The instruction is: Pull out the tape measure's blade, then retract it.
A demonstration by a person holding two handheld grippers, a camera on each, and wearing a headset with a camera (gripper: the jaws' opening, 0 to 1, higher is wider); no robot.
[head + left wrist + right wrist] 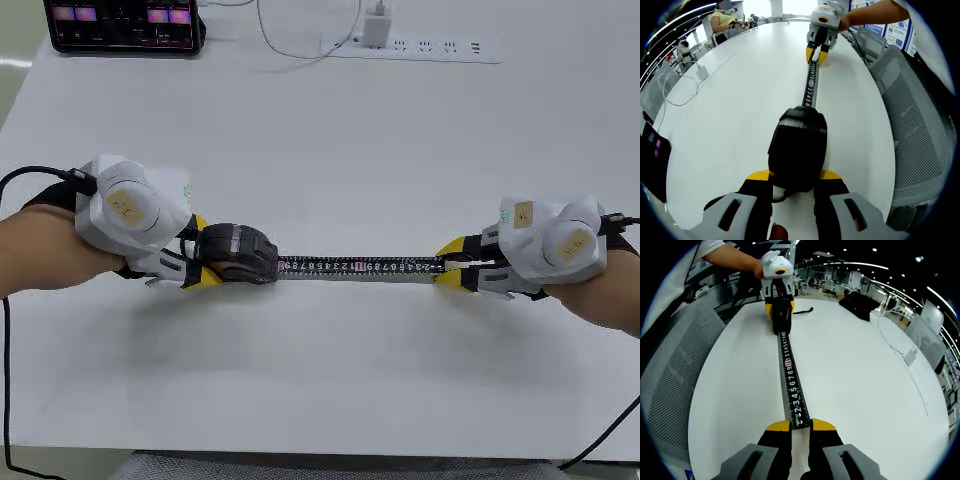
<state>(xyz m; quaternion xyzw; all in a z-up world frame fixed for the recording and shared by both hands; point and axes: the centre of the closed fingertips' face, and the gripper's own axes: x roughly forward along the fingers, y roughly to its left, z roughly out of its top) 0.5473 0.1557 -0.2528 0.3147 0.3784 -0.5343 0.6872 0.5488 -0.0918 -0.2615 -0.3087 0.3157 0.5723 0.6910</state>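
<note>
Two jaws of the left gripper (205,250) clamp the black tape measure case (240,254) near the table's (320,130) front edge; the right gripper (450,264) pinches the tip of the extended blade (350,266).

The blade (355,266) stretches low like a bar across the middle of the white table (330,150). The right gripper (448,264) pinches 1 end, and the left gripper (205,252) squeezes the tape measure case (237,254) at the other. A hand could pass over this bar. On its near side and its far side the table top is wide and bare. At the far edge lie a power strip (420,45), a plug (377,28) and a thin white cable (290,45). A black box (120,25) sits in the far left corner. A black cable (5,380) hangs by the near left edge, and a grey chair (330,468) stands just under the near edge
</note>
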